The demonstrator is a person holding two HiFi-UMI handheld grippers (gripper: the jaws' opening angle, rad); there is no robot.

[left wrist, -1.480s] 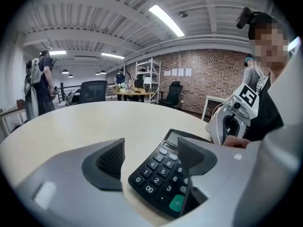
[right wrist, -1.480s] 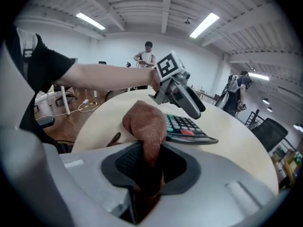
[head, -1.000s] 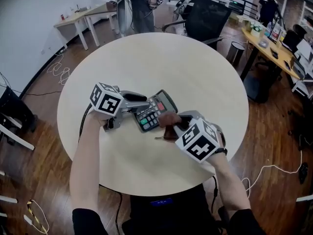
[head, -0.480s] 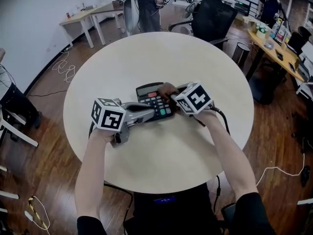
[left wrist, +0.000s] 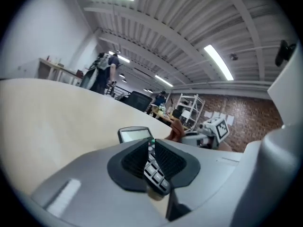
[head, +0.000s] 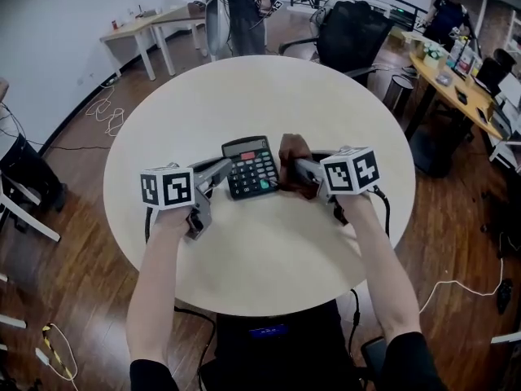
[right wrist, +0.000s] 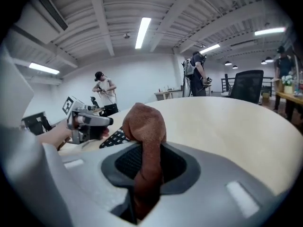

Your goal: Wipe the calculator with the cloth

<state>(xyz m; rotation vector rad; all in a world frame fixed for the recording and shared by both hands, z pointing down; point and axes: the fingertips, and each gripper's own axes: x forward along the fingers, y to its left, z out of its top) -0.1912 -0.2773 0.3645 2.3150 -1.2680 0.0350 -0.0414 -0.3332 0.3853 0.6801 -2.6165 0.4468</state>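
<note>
The calculator [head: 251,166] now lies with its display toward 12 o'clock, where a second ago it pointed between 1 and 2 o'clock. The left gripper [head: 222,169] has just been closing its jaws, and they now pinch the calculator's 9 o'clock edge. The right gripper [head: 297,170], carrying the cloth [head: 291,149], is now at the calculator's 3 o'clock edge, having swung from its 5 o'clock corner past its 1 o'clock corner.

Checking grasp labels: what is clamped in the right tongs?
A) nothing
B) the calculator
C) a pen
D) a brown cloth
D: the right gripper view shows the brown cloth pinched in the right tongs, while the calculator is off to their side.
</note>
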